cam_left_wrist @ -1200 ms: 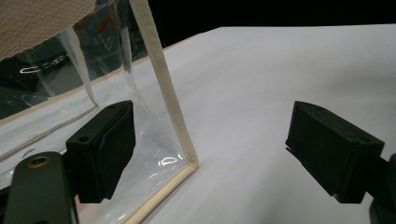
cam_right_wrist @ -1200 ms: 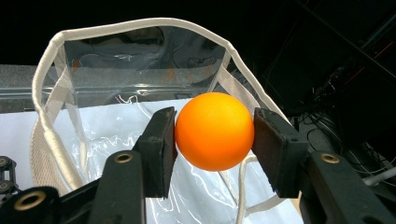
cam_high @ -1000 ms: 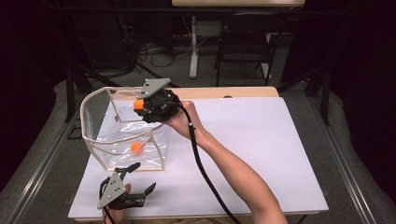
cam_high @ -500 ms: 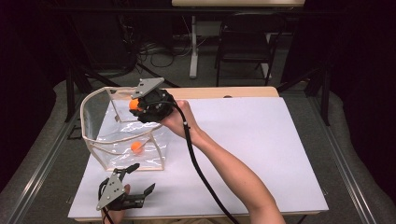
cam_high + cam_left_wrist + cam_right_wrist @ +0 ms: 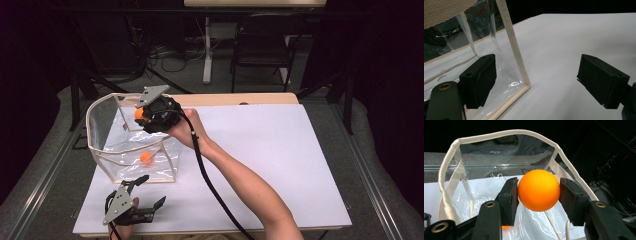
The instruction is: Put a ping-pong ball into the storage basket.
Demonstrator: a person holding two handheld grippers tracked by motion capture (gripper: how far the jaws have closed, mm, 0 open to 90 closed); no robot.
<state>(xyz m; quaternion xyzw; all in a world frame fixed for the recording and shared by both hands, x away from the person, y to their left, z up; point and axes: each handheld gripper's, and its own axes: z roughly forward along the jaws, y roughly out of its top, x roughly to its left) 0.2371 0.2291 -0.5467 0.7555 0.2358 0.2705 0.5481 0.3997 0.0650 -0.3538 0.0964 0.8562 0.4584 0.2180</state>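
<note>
White worktop [image 5: 280, 150], clear bag [image 5: 107, 150] standing at its left end — right claw [image 5: 539, 191] pinching orange ball [image 5: 539, 190] above bag's mouth; left claw [image 5: 536, 80] spread beside bag's corner.

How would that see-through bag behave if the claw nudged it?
The clear plastic bag probably slides or buckles rather than resists: its walls look thin and crinkled, stiffened only by cream trim. It seems light, holding just one orange ball. Standing open and unsupported, it might tip or collapse.
</note>
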